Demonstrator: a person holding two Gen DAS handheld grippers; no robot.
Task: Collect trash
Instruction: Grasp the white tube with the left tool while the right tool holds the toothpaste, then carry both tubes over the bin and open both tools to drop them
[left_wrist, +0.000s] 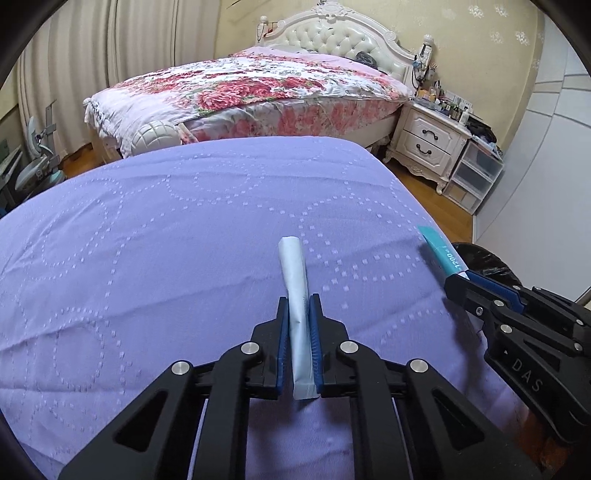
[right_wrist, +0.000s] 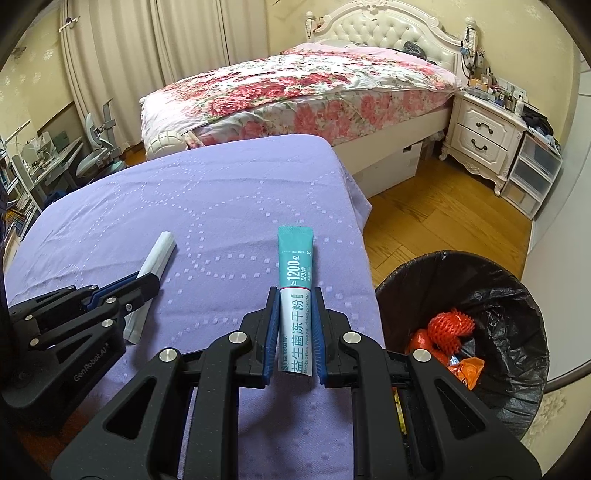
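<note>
Your left gripper (left_wrist: 299, 306) is clamped on a pale grey-blue sachet (left_wrist: 295, 280), which runs up the centre of the left wrist view, its far end poking out past the blue pads over the lilac quilted cover (left_wrist: 147, 229). In the right wrist view that same gripper (right_wrist: 146, 284) sits at the lower left of the frame, and the sachet (right_wrist: 159, 254) slants up from it toward the centre, its lower end low against the cover (whether it touches the fabric, you cannot tell from here).

Your right gripper (right_wrist: 295, 295) is closed on a teal and white probiotic powder stick (right_wrist: 295, 266), upright in the middle of the right wrist view, the teal end pointing away from you. In the left wrist view it appears at the right edge (left_wrist: 456, 280), with the teal tip (left_wrist: 437, 251) jutting up and left.

The bin (right_wrist: 517, 280), lined with a black bag, stands at the lower right of the right wrist view, just beside the edge of the covered surface, on the wooden floor (right_wrist: 424, 206). Red foam netting (right_wrist: 448, 326) and orange wrappers (right_wrist: 467, 369) lie inside it. A bed with a floral quilt (right_wrist: 314, 88) fills the upper middle of both views, and a white nightstand (right_wrist: 480, 136) stands at its right.
</note>
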